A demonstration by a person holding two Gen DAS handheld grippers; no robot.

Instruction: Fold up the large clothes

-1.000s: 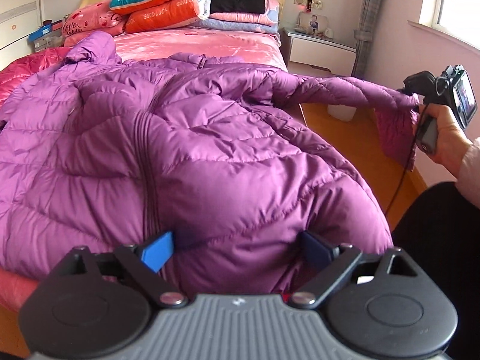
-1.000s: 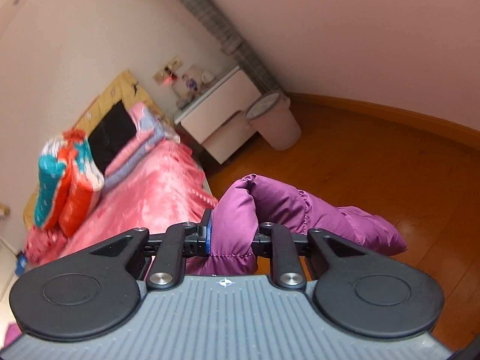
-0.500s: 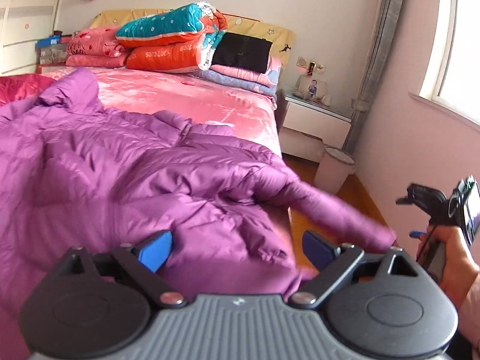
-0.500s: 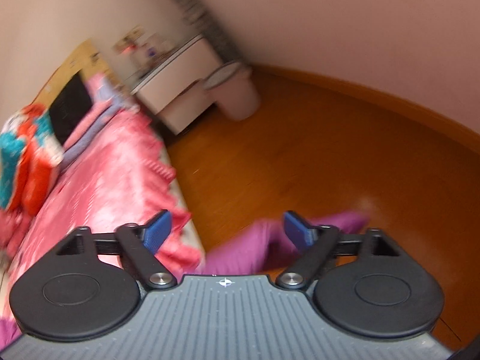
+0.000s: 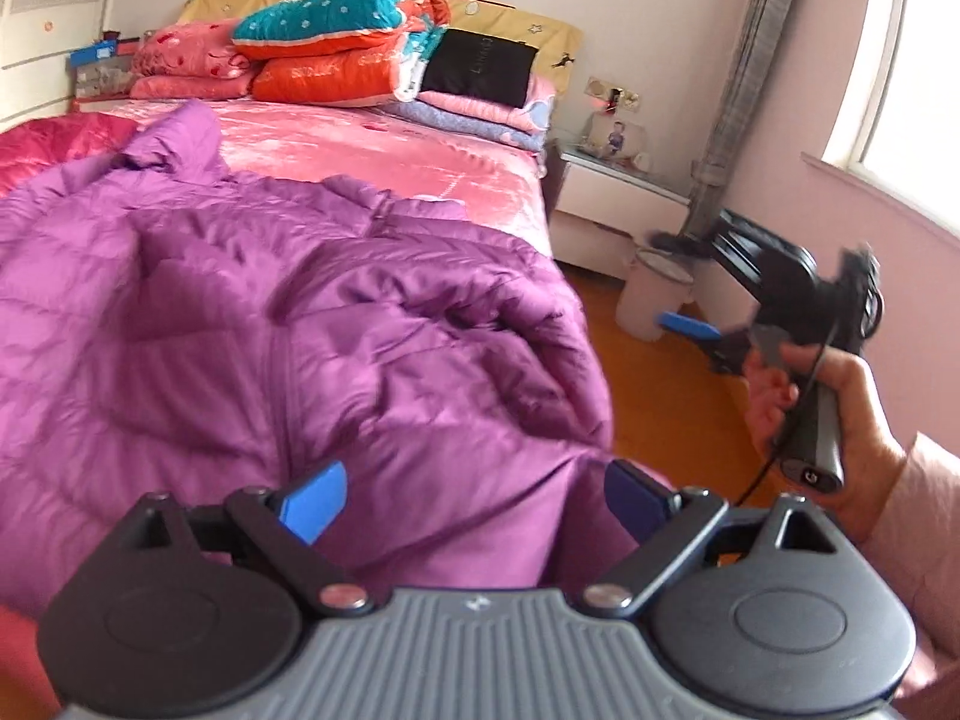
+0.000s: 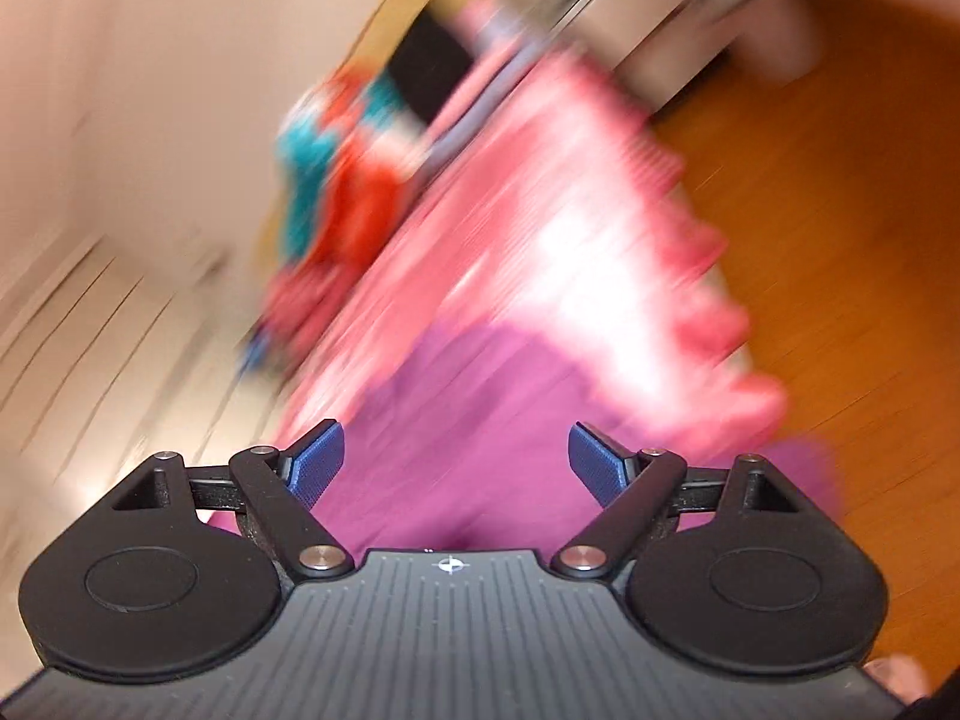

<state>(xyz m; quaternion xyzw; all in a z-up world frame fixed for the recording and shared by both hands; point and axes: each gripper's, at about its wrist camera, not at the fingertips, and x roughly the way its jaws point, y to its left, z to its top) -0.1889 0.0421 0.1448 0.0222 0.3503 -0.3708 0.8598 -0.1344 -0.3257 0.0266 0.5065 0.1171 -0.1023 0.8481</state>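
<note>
A large purple down jacket point(image 5: 300, 312) lies spread over the pink bed point(image 5: 372, 144), its near edge hanging off the bedside. My left gripper point(image 5: 474, 504) is open just above that near edge, with fabric showing between the blue pads but not pinched. At the right of the left wrist view, a hand holds my right gripper point(image 5: 678, 282) over the floor, open and empty. The right wrist view is badly blurred: the right gripper point(image 6: 456, 462) stands wide open, and the jacket point(image 6: 456, 420) lies below and beyond it.
Folded quilts and pillows point(image 5: 342, 42) are stacked at the headboard. A white nightstand point(image 5: 606, 210) and a pale bin point(image 5: 654, 294) stand beside the bed on the wooden floor point(image 5: 672, 420). A red quilt point(image 5: 54, 144) lies at the bed's left.
The right gripper let go of the purple sleeve and opened wide; the sleeve fell back by the bedside. That gripper then swung toward the bed. The left view tilted up.
</note>
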